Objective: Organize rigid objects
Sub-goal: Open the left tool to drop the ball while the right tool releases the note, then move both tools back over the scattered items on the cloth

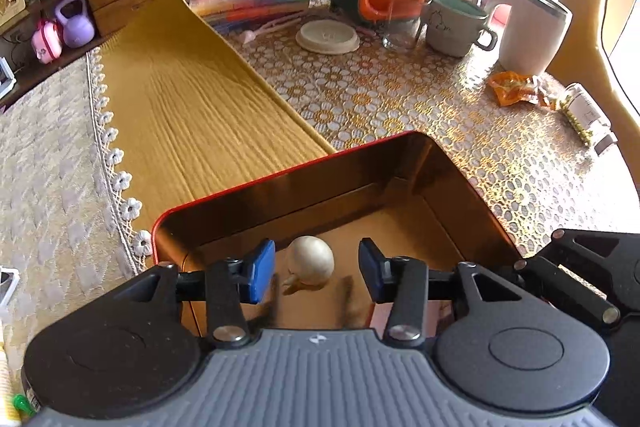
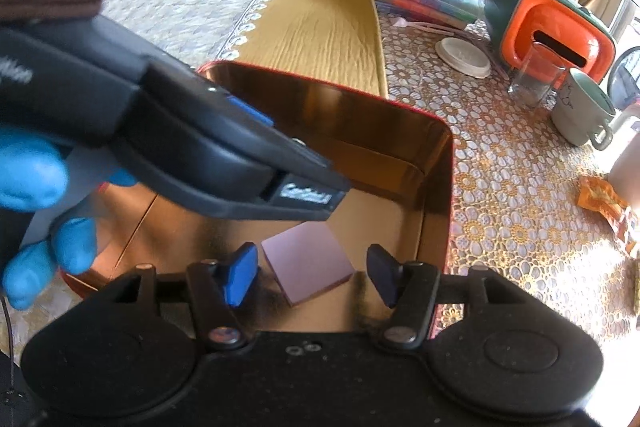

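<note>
Two hand-held grippers hang side by side over an open metal tin (image 1: 280, 183) with a red rim and shiny gold walls, standing on a table covered in a gold-and-white lace-pattern cloth (image 1: 400, 99). Judging by what lies inside, the step in hand is dropping small hard items into the tin.

On the left, the left gripper (image 1: 316, 269) points steeply down into the tin. Its blue-padded jaws stand apart. A pale, rounded object (image 1: 311, 261), egg-like with a small nub at its lower left, sits on the tin floor in the gap between the pads. Neither pad appears to touch it, so it looks released rather than held.

On the right, the right gripper (image 2: 310, 275) also points down into the tin, at the near right corner. Its jaws stand apart too. A flat pink square tile (image 2: 308, 261) lies on the tin floor between them, turned cornerwise, clear of both pads. The body of the left gripper crosses this view from the upper left, held by a hand in a blue glove (image 2: 32, 187).

Both items seem delivered. The next move probably calls for lifting each gripper straight up and out, clearing the tin walls without nudging the contents, then reaching for another loose item. Further right on the table, well apart from the tin, stand a round cream lid (image 1: 327, 37), a clear glass (image 1: 400, 23), a mug (image 1: 456, 23) and an orange wrapper (image 1: 510, 87).
</note>
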The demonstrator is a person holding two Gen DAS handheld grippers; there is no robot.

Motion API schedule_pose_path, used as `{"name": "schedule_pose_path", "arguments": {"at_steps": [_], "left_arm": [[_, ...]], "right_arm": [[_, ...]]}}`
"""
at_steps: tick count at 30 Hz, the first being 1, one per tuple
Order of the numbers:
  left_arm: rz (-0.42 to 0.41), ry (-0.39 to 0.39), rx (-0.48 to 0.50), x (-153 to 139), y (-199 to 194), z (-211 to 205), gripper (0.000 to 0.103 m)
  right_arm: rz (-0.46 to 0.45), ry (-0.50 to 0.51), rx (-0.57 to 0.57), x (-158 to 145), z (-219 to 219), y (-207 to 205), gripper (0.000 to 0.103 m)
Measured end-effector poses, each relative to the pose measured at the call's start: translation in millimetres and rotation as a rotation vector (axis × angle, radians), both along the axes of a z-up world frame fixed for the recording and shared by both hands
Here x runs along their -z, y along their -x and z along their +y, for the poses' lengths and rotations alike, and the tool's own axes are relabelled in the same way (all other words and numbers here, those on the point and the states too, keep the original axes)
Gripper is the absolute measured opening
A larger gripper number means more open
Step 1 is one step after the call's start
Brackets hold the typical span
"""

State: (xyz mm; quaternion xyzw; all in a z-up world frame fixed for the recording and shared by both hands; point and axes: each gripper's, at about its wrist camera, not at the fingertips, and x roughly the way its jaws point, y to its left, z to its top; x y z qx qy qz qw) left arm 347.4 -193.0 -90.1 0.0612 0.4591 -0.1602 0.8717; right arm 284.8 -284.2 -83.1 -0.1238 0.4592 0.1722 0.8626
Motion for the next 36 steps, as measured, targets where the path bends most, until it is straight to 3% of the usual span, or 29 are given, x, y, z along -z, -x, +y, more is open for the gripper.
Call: {"name": "schedule_pose_path", "arguments": {"at_steps": [11,15,19,30,36], "left_arm": [[-0.056,0.023,-0.004,-33,38,24,0.053],[-0.075,0.033,-0.006,-45,54,38,0.053],[-0.091,0.053,-0.008,-55,71,52,0.062],[-0.134,0.069,-0.025,-75,116,91,0.062],[-0.157,0.088,-0.039,-83,144,117,0.07]], "right_arm": [[-0.032,-0.058,0.031,-24,-2,23,0.065],[-0.05,-0.077,0.031,-35,3,34,0.069],[-0.066,-0.087,0.027,-44,10,47,0.073],[-0.098,-0.121,0.023,-64,26,81,0.083],[-0.117,-0.138,0.001,-71,40,100,0.09]]}}
